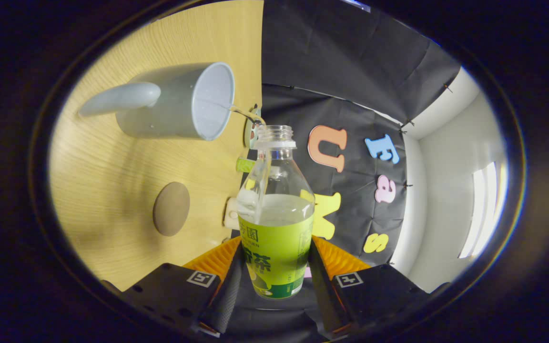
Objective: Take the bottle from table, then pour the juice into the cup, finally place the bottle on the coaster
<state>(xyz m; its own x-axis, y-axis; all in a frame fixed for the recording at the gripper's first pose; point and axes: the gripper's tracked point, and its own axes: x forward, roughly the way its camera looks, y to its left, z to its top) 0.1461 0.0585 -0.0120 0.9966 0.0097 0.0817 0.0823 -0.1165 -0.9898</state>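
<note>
A: Gripper view: gripper (274, 267) clamped on the bottle (277, 224), both fingers squeezing it, stream hitting the cup (179, 102).

B: Stream's thin, could miss and wet the table (112, 181). Coaster (171, 208) waits beside the cup, mid-table.

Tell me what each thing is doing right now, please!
bottle: uncapped, tipped over, partly full, pouring a thin stream.
gripper: shut on the bottle, a finger on each side.
cup: standing on the table, catching the stream.
coaster: bare, flat on the table.
</note>
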